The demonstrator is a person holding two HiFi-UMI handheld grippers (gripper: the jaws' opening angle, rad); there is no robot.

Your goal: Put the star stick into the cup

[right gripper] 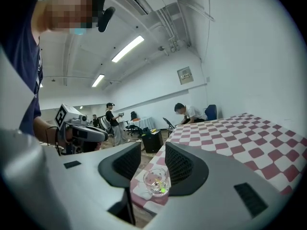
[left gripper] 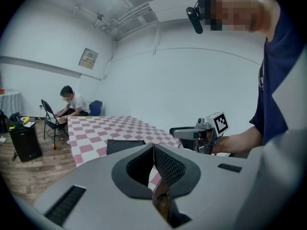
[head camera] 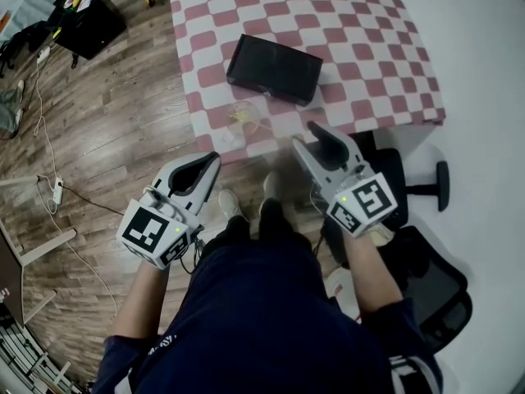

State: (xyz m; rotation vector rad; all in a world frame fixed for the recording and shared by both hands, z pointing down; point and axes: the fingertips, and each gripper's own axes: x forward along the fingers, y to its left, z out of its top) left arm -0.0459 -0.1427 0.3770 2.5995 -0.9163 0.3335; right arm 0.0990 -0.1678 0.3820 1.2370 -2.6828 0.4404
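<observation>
Floor point(head camera: 107, 121): brown wood boards, with cables trailing across them on the left.
Desk point(head camera: 361, 31): covered with a pink and white checked cloth; its near edge is just ahead of both hand-held grippers.
Person point(head camera: 271, 318): stands at the desk's near edge in dark clothes, a hand-held gripper in each hand.
Chair point(head camera: 426, 286): a black office chair to the person's right, beside the desk's corner.
Box point(head camera: 274, 69): black, flat and oblong, lying on the cloth behind the cup and apart from it.
Left hand-held gripper point(head camera: 215, 159): held low over the floor, short of the desk; its jaws are pressed together with nothing between them point(left gripper: 153, 147).
Right hand-held gripper point(head camera: 306, 134): held at the desk's edge, to the right of the cup; its jaws stand wide apart and grip nothing point(right gripper: 152, 150). The cup shows through the gap, farther on and untouched.
Cup point(head camera: 244, 117): clear and upright on the cloth close to the near edge point(right gripper: 156, 181).
Star stick point(right gripper: 162, 188): inside the cup, seen as a small yellow and green bit at the bottom; its shape is too small to make out.
</observation>
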